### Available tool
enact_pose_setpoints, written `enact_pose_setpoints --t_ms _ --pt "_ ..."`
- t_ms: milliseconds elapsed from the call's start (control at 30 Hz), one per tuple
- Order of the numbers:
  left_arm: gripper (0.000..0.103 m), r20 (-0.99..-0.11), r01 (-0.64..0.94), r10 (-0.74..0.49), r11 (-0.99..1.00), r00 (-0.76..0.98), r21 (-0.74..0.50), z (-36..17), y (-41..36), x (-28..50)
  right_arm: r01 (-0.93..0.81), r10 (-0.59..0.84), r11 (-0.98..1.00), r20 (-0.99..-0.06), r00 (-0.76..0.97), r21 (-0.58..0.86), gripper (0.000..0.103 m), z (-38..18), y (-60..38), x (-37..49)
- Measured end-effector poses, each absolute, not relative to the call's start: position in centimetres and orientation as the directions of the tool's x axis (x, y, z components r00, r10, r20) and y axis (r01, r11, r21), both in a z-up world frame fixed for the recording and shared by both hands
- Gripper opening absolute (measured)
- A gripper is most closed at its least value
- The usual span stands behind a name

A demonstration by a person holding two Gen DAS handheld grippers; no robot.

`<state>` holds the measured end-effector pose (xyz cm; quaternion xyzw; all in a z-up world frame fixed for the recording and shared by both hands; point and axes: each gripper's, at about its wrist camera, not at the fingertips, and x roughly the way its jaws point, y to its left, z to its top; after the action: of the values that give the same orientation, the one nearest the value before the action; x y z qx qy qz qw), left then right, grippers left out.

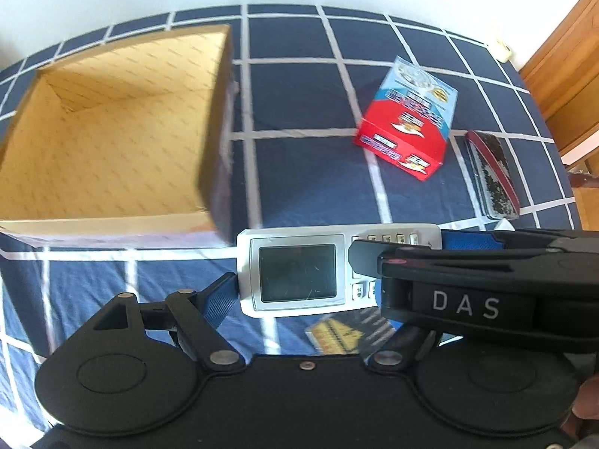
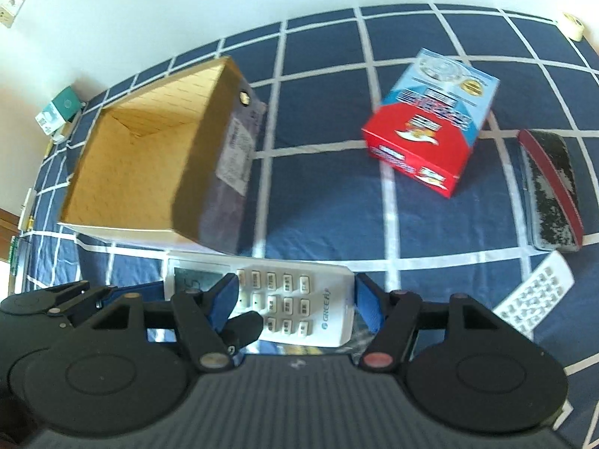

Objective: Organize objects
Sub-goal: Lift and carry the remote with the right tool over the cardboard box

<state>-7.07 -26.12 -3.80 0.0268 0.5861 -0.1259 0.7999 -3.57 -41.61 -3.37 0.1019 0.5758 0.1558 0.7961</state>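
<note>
While both grippers gripped it, the remote (image 1: pixel 299 273) hung above the checked sheet (image 1: pixel 310 187), just in front of the open box (image 1: pixel 112 131). Left gripper (image 1: pixel 337 277) held its screen end, one blue pad (image 1: pixel 221 299) against the short edge. Right gripper (image 2: pixel 295 299) clamped the keypad end between blue pads (image 2: pixel 365 303). Beyond lay a red carton (image 2: pixel 426 131); a dark case (image 2: pixel 550 187) lay to its right, a second remote (image 2: pixel 531 299) near the case.
</note>
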Motion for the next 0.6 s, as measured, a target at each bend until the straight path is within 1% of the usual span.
enact_pose_setpoints --t_ms 300,600 --pt "0.078 -0.933 0.264 -0.17 0.961 0.316 -0.085 -1.9 -20.2 -5.8 -0.124 0.387 0.922 -0.858 0.338 0.367 0.067 -1.4 -35.4 -3.8" --pt "0.078 -0.921 0.283 -0.181 0.956 0.345 -0.082 -1.0 -14.6 -4.8 -0.121 0.381 0.924 -0.845 0.376 0.363 0.067 -0.3 -29.3 -4.1"
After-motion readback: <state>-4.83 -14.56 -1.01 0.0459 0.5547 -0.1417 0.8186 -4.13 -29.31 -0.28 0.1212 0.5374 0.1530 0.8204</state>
